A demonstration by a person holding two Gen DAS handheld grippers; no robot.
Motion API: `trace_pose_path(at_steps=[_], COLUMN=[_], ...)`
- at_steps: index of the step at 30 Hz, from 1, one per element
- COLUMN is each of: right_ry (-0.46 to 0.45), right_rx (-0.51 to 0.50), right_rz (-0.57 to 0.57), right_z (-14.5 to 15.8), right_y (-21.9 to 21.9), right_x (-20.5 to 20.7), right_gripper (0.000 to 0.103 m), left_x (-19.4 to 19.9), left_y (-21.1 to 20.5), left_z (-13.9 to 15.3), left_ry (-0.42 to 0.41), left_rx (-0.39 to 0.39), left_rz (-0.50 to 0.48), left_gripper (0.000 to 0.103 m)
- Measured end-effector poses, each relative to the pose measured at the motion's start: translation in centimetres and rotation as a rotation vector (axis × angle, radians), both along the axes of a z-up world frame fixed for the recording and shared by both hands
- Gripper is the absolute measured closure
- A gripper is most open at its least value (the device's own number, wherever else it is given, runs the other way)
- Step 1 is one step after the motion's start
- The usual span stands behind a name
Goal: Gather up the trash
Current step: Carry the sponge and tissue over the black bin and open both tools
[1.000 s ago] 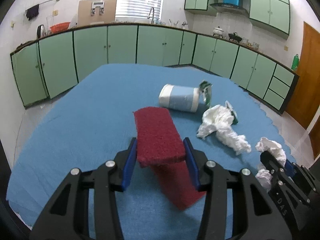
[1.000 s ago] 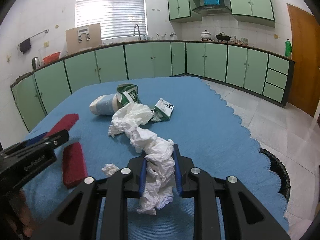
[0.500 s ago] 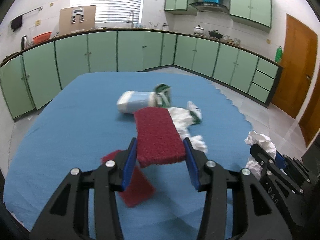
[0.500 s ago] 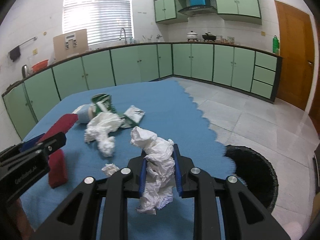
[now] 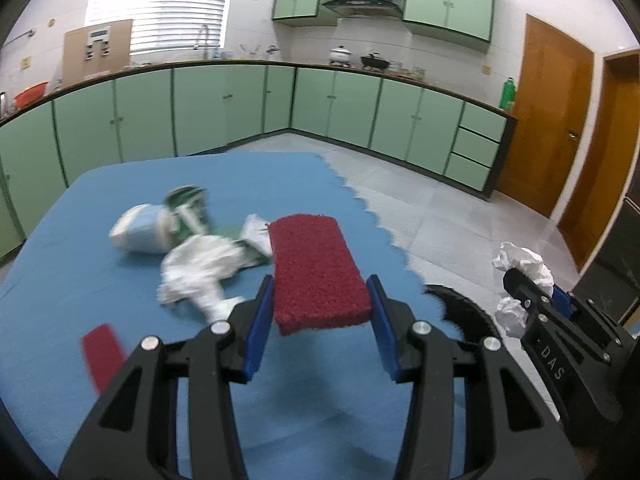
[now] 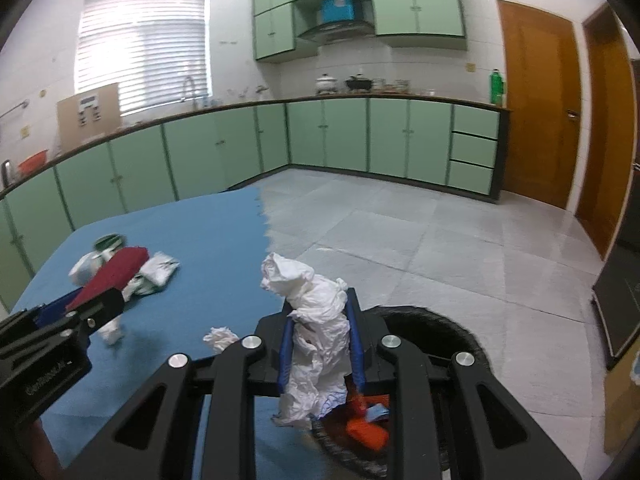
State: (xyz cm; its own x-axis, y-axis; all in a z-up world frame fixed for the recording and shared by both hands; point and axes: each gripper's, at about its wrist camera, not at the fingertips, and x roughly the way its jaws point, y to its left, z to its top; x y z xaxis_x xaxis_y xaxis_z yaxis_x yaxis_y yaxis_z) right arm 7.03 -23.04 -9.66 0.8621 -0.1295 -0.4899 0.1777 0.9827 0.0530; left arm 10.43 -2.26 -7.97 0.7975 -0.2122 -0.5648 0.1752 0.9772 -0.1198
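My left gripper (image 5: 318, 316) is shut on a dark red sponge (image 5: 316, 272) and holds it above the blue table (image 5: 120, 360). My right gripper (image 6: 320, 344) is shut on a crumpled white tissue (image 6: 316, 332), held over the rim of a black trash bin (image 6: 452, 328) beside the table. The bin holds orange and blue scraps (image 6: 366, 432). On the table lie a blue-and-white cup (image 5: 138, 228), a green-and-white wrapper (image 5: 188, 208), more white tissue (image 5: 200, 272) and a second red sponge (image 5: 102, 350).
A small tissue wad (image 6: 220, 338) lies at the table's right edge. Green cabinets (image 6: 320, 140) line the walls beyond a tiled floor (image 6: 440, 240). Wooden doors (image 6: 540, 120) stand at the right. The left gripper shows in the right wrist view (image 6: 52, 344).
Both grippers have swung right with their loads, from over the table toward the trash bin. The tissue now hangs over the bin's rim. The second red sponge stays on the table.
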Motion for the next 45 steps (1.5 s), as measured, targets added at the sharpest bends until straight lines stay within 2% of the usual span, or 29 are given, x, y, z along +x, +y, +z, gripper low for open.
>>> trace_pose_path(at_steps=[13, 19, 28, 32, 34, 36, 38, 39, 41, 43, 45], right_ry=[0.048, 0.084, 0.15, 0.196, 0.215, 0.222, 0.219, 0.216, 0.211, 0.198, 0.167], right_rx=[-0.012, 0.006, 0.009, 0.022, 0.008, 0.012, 0.024, 0.021, 0.008, 0.006, 0.017], right_rz=[-0.097, -0.133, -0.143, -0.145, -0.149, -0.153, -0.15, -0.155, -0.172, -0.195, -0.205], right_z=[-0.7, -2.4, -5.3, -6.9, -7.5, -8.0, -8.2, -8.3, -8.0, -7.4, -6.5], right_y=[-8.3, -11.8, -15.4, -16.5, -16.8, -17.1, -17.0, -17.0, -16.8, -16.5, -15.9], right_x=[1.8, 3.2, 5.6, 6.7, 7.2, 7.3, 7.2, 7.1, 6.9, 6.5, 6.1], right_gripper=[0.08, 0.08, 0.077, 0.069, 0.059, 0.052, 0.039, 0.03, 0.023, 0.011, 0.007], left_x=[3.7, 5.6, 8.4, 9.5, 9.9, 10.3, 10.4, 10.4, 10.3, 10.1, 9.7], left_y=[-9.9, -14.2, -18.1, -18.7, -18.8, -18.6, -18.4, -18.1, -17.7, -17.0, -15.9], left_z=[-0.2, -1.1, -3.7, -4.7, -4.8, -4.9, -4.9, -4.8, -4.5, -4.2, -3.3], left_ry=[0.013, 0.033, 0.093, 0.126, 0.133, 0.138, 0.136, 0.133, 0.127, 0.121, 0.104], left_rx=[-0.011, -0.013, 0.003, -0.003, -0.011, -0.021, -0.03, -0.033, -0.038, -0.043, -0.048], left_rz=[-0.128, -0.171, -0.214, -0.223, -0.222, -0.218, -0.211, -0.208, -0.201, -0.192, -0.171], left_gripper=[0.059, 0.059, 0.058, 0.055, 0.049, 0.047, 0.044, 0.042, 0.041, 0.036, 0.032])
